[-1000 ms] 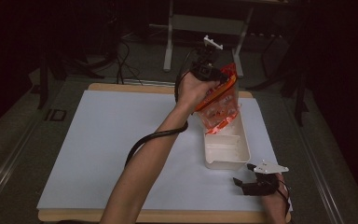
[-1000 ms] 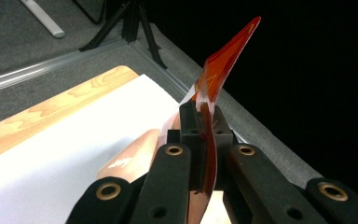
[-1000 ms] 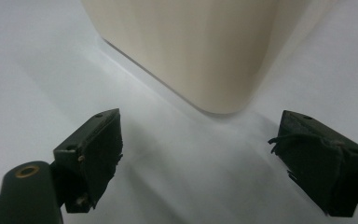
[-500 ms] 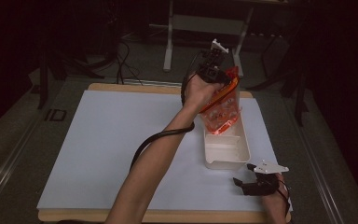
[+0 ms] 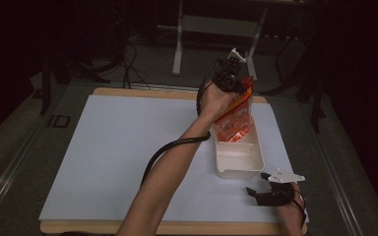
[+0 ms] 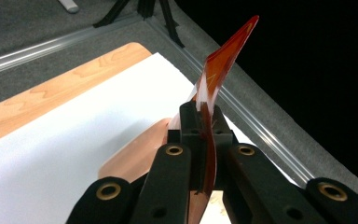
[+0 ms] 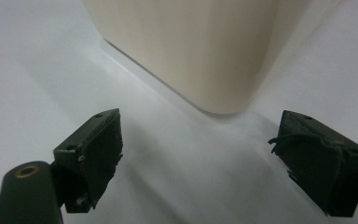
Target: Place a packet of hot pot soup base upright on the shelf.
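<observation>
My left gripper (image 5: 236, 91) is raised over the far end of a cream plastic bin (image 5: 256, 164) and is shut on the top edge of an orange-red clear packet (image 5: 234, 123). The packet hangs down with its lower end inside the bin. In the left gripper view the packet's edge (image 6: 223, 60) sticks up from between the closed jaws. My right gripper (image 5: 256, 194) rests low on the white sheet just in front of the bin. It is open, and the right gripper view has the bin's rounded corner (image 7: 214, 60) close ahead of the spread fingers (image 7: 98, 149).
A white sheet (image 5: 108, 157) covers a wooden table top (image 5: 128, 92). Metal rails (image 6: 251, 121) run along the table's sides. A stand and cables (image 5: 187, 29) stand on the dark floor behind the table.
The left gripper has lifted and turned the packet more upright, shifting slightly right over the bin's far end. The right gripper has stayed in place.
</observation>
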### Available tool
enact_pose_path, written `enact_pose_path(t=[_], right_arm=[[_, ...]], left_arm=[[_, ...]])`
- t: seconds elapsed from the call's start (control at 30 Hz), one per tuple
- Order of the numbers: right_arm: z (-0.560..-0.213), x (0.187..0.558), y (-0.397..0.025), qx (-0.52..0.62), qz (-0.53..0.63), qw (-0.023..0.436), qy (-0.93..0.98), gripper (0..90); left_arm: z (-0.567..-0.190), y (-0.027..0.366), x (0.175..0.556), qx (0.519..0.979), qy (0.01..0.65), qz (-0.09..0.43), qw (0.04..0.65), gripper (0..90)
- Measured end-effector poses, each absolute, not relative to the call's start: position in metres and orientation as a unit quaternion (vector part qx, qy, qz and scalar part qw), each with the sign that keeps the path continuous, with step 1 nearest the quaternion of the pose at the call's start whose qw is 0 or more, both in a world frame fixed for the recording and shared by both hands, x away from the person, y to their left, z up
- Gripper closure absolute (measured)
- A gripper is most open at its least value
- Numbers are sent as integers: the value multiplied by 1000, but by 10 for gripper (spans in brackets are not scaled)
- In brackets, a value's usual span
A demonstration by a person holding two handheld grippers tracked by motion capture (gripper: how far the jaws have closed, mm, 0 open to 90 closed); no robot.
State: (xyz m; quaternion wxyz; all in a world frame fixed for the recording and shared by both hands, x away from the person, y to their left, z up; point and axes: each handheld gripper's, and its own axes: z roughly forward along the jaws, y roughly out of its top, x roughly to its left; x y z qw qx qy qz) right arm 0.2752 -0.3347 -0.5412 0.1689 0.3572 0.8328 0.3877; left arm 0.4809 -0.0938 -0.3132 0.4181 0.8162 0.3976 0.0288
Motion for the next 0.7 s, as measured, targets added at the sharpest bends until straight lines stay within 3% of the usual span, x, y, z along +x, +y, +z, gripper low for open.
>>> enact_pose_path(t=[0.7], right_arm=[[-541,275,-335,358,385,168,834,144]], left_arm=[[-339,-115,484,827,394,25,401,900]])
